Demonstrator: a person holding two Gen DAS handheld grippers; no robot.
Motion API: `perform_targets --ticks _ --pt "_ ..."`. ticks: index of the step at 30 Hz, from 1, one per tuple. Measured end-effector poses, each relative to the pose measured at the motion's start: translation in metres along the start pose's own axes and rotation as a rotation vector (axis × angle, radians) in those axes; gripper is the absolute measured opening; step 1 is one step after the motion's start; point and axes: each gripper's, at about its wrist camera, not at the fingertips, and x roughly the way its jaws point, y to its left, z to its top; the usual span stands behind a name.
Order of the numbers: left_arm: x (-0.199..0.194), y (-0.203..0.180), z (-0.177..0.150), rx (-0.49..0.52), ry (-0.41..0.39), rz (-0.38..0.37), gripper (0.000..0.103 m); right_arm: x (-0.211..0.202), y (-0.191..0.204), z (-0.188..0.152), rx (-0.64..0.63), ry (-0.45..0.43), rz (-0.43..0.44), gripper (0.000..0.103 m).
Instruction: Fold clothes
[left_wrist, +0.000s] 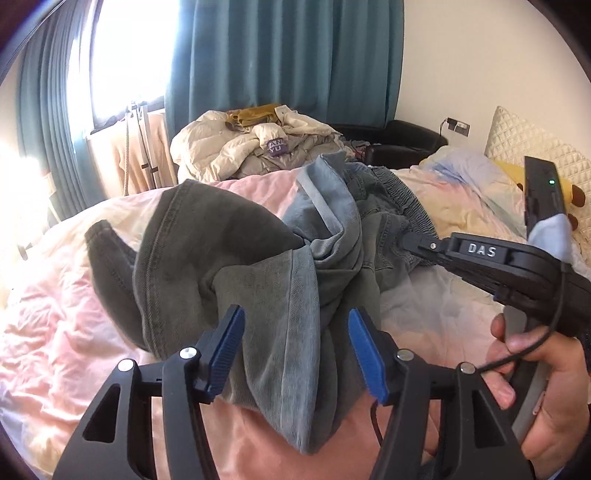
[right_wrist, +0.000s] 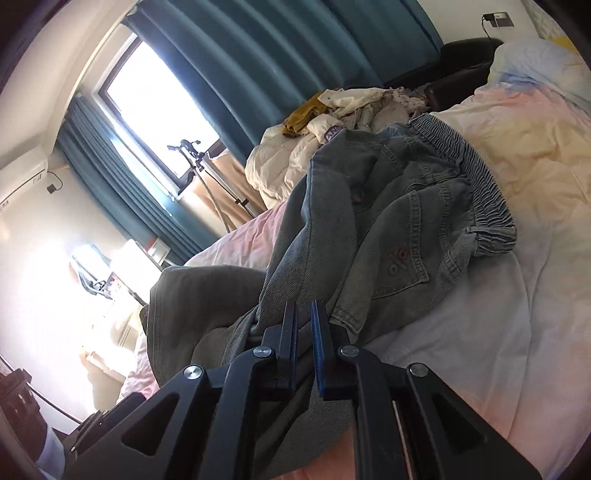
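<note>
A pair of grey-green denim jeans (left_wrist: 280, 258) lies bunched on a bed covered by a pink and cream duvet (left_wrist: 74, 314), its elastic waistband (right_wrist: 476, 177) toward the pillow end and its legs heaped toward the near edge. The left gripper (left_wrist: 295, 354) hovers over the nearest leg with its blue-padded fingers (left_wrist: 229, 347) standing well apart; a fold of denim hangs between them, but the pads do not press it. The right gripper (right_wrist: 304, 343), held in a person's hand (left_wrist: 532, 384), has its fingers nearly together, pinching a fold of the jeans near the back pocket (right_wrist: 402, 254). Behind the bed, a heap of cream jackets and other clothes (left_wrist: 251, 147) sits before teal curtains (left_wrist: 288, 55).
</note>
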Motion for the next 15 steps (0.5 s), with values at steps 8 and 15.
perform_targets --ticks 8,15 --pt "0.094 -0.007 0.023 0.069 0.179 0.028 0.046 0.021 -0.017 -0.003 0.035 0.032 -0.013 0.008" --pt "0.073 0.024 0.025 0.011 0.145 0.029 0.007 0.042 -0.023 -0.007 0.045 0.058 -0.024 0.008"
